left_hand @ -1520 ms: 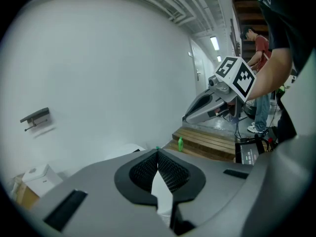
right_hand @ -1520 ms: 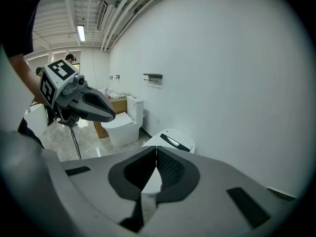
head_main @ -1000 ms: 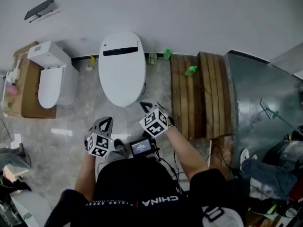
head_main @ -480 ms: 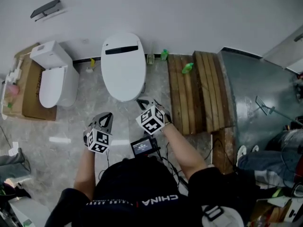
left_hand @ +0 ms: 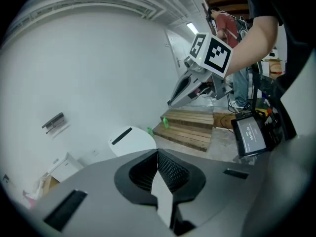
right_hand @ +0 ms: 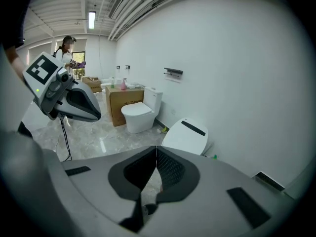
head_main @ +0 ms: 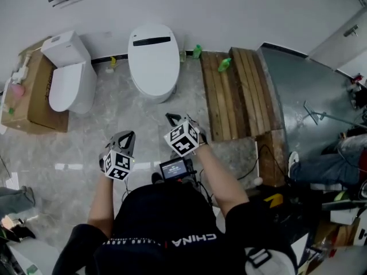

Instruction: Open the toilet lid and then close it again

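Observation:
The white toilet [head_main: 153, 59] stands against the far wall with its lid down; it also shows in the left gripper view [left_hand: 129, 139] and the right gripper view [right_hand: 186, 134]. Both grippers hang over the marble floor, short of the bowl's front and touching nothing. My left gripper [head_main: 127, 136] is shut and empty, its tips pressed together [left_hand: 157, 153]. To its right and nearer the bowl, my right gripper [head_main: 171, 119] is also shut and empty [right_hand: 156, 149]. Each gripper sees the other off to its side.
A second white toilet [head_main: 66, 79] stands to the left beside a cardboard box [head_main: 31, 96]. Wooden pallets [head_main: 238, 93] with a green bottle [head_main: 224, 65] lie to the right, then a grey metal panel [head_main: 298, 113]. A screen device [head_main: 175, 168] hangs at my chest.
Both grippers have drawn back from the toilet, staying shut. The gap of floor between the right gripper's tips and the bowl's front edge has grown.

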Demonstrator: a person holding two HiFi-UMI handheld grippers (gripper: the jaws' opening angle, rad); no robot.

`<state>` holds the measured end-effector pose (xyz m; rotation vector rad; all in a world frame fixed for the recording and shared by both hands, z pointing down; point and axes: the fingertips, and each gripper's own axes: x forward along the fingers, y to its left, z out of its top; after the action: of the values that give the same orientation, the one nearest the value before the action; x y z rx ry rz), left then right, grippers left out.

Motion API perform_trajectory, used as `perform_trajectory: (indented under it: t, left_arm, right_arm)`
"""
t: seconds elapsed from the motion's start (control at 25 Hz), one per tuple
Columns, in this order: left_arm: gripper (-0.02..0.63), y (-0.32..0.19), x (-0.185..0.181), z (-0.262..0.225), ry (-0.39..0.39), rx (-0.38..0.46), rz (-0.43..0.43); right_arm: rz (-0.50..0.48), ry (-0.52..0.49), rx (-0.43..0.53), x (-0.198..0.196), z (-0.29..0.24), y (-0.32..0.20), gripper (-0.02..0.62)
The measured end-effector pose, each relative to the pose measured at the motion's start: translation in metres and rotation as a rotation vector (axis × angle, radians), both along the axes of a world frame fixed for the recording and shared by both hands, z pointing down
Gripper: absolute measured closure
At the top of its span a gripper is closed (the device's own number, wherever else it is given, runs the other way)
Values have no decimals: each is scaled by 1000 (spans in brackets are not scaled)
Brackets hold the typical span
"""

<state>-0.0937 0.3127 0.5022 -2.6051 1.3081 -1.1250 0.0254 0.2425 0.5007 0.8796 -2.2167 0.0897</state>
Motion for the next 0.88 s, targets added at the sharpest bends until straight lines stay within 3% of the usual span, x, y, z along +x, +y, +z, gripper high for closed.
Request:
perform_trajectory:
  t: [0.24,0.56,0.88]
  left_arm:
    - [595,40,-2,-5,5,5,37]
    - [595,44,30,-19,21,29,40]
    - [595,34,80,-28,-31,46,72]
  right_arm:
    - [16,18,17,-2,-21,49,580]
    - [-40,37,48,2,-36,65,580]
    - [-74,88,57,62,-29,71,580]
